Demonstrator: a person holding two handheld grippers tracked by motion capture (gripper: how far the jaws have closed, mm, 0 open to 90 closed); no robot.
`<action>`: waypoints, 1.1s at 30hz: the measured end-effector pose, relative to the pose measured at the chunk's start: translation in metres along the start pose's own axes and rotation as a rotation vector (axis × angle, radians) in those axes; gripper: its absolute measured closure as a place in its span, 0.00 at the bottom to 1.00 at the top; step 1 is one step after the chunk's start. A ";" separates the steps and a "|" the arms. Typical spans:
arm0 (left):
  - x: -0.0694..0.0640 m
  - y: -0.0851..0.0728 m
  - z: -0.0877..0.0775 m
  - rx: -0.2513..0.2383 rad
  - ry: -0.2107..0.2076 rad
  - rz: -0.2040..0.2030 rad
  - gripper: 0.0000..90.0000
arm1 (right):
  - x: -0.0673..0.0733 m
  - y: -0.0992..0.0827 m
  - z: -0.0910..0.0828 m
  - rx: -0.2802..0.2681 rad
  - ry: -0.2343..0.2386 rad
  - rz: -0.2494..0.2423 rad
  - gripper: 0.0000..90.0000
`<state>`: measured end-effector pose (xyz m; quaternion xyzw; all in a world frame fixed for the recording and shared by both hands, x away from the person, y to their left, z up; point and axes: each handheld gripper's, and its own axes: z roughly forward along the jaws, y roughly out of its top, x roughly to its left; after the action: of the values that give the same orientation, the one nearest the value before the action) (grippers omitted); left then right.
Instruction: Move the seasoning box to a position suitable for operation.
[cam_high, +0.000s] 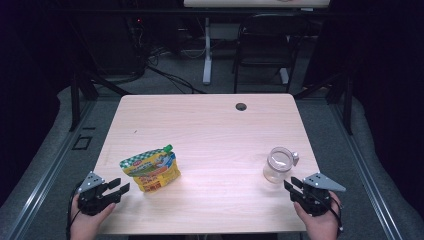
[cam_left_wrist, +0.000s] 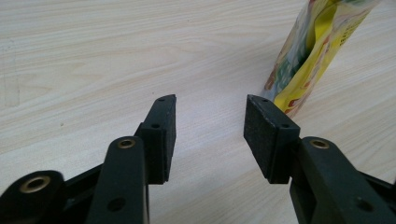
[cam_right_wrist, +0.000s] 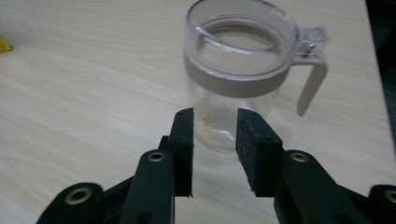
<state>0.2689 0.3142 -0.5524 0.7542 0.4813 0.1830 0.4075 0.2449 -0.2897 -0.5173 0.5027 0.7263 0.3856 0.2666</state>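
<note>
A yellow and green spouted pouch (cam_high: 151, 169) stands on the pale wooden table (cam_high: 210, 125) at the front left. My left gripper (cam_high: 121, 186) rests just left of it, jaws open and empty. In the left gripper view the pouch (cam_left_wrist: 317, 51) rises past the right pad, clear of my left gripper (cam_left_wrist: 210, 107). A clear jar with a beige collar and handle (cam_high: 279, 164) stands at the front right. My right gripper (cam_high: 291, 184) sits just in front of it, open. In the right gripper view the jar (cam_right_wrist: 243, 65) stands beyond my right gripper (cam_right_wrist: 214, 116), untouched.
A round cable hole (cam_high: 241, 106) is set near the table's far edge. Behind the table stand a dark chair (cam_high: 265, 45) and a white desk leg (cam_high: 207, 50). Bare tabletop lies between the pouch and the jar.
</note>
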 end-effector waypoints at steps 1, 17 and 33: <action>-0.001 -0.001 -0.001 -0.004 0.003 -0.002 0.61 | -0.007 0.001 0.001 0.003 -0.007 0.006 0.73; 0.001 -0.005 -0.006 -0.016 0.015 -0.015 0.64 | -0.035 0.002 0.030 -0.008 -0.092 0.013 0.75; 0.001 -0.007 -0.005 -0.004 0.014 -0.020 0.65 | -0.058 0.005 0.055 0.027 -0.138 0.033 0.75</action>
<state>0.2622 0.3183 -0.5549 0.7471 0.4914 0.1852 0.4074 0.3109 -0.3272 -0.5437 0.5437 0.7027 0.3447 0.3029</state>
